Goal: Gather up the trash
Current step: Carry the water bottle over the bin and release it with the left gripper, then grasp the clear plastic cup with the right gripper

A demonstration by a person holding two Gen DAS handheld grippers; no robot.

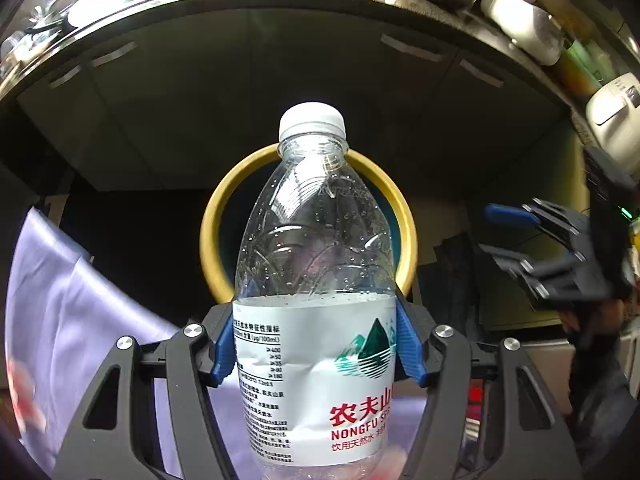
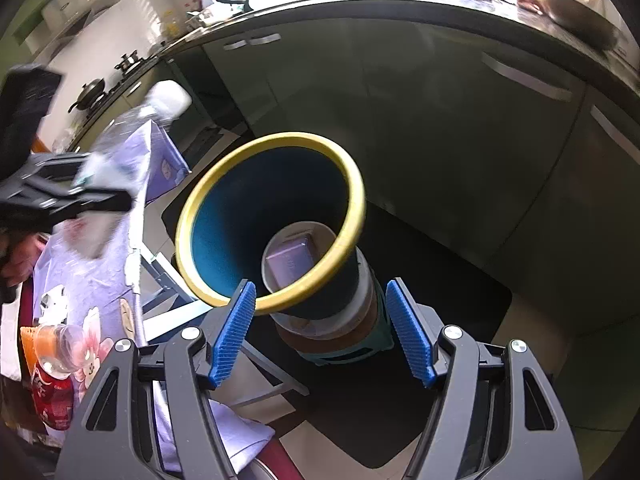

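While the left gripper (image 1: 314, 344) pinches the water bottle (image 1: 316, 280) above the bin (image 2: 270, 220), centre it over the yellow rim before letting go; the right gripper (image 2: 322, 332) stands spread, empty.

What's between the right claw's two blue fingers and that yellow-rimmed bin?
Nothing. In the right wrist view, the right gripper stands open, empty, just short of the bin; only dark floor mat shows between.
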